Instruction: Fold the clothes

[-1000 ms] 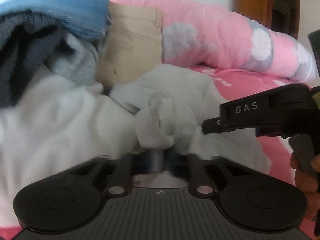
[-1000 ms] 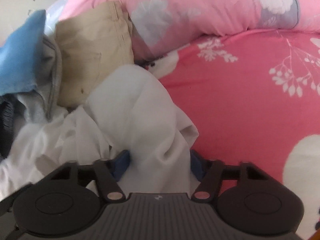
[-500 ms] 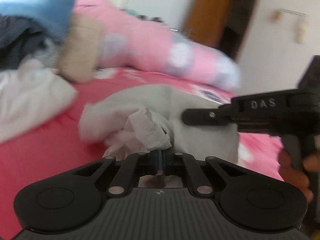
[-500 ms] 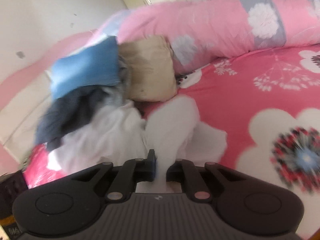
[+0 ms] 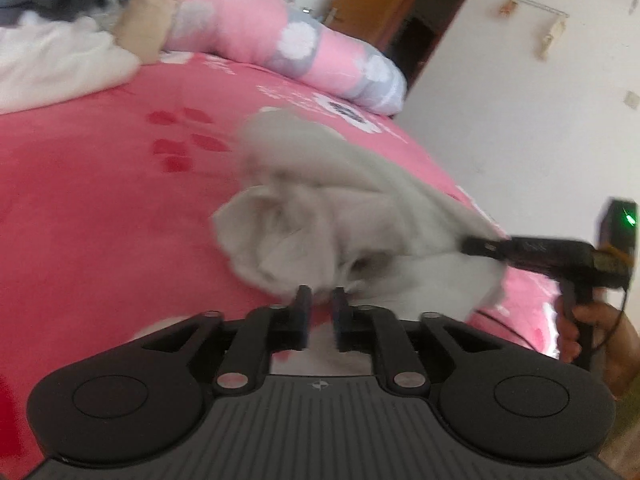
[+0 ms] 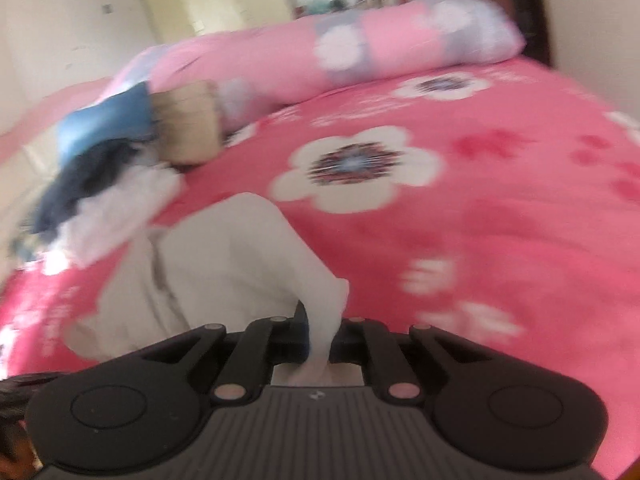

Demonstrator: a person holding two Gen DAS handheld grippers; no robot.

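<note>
Pink bedding with big white flowers covers the bed (image 6: 500,208), which carries everything seen.

On the left gripper (image 5: 320,304) the fingers (image 5: 301,312) stand a little apart, with a narrow gap between them. The white garment (image 5: 320,216) lies just in front of their tips; the blur does not let me tell if any cloth is between them. On the right gripper (image 6: 320,332) the fingers (image 6: 298,338) are nearly closed and pinch a fold of the white garment (image 6: 224,264), which runs down through the gap between them.

In the left wrist view the right gripper (image 5: 472,245) also shows, at the right side of the garment, its tip buried in the cloth, and a hand (image 5: 592,332) grips its handle. The garment is bunched on the bed between the two grippers, well apart from the other clothes.

Farther from the garment, toward the rolled quilt, lies the pile of clothes (image 6: 108,172): a white piece (image 6: 120,216) closest to the garment, then dark blue cloth, a light blue piece (image 6: 104,124) on top and a beige folded item (image 6: 188,124) beside it, touching the quilt. The pink quilt (image 6: 360,52) with grey bands and white flowers lies along the far edge of the bed. Behind the quilt there is a brown wooden door (image 5: 384,4) and a white wall (image 5: 532,92).
</note>
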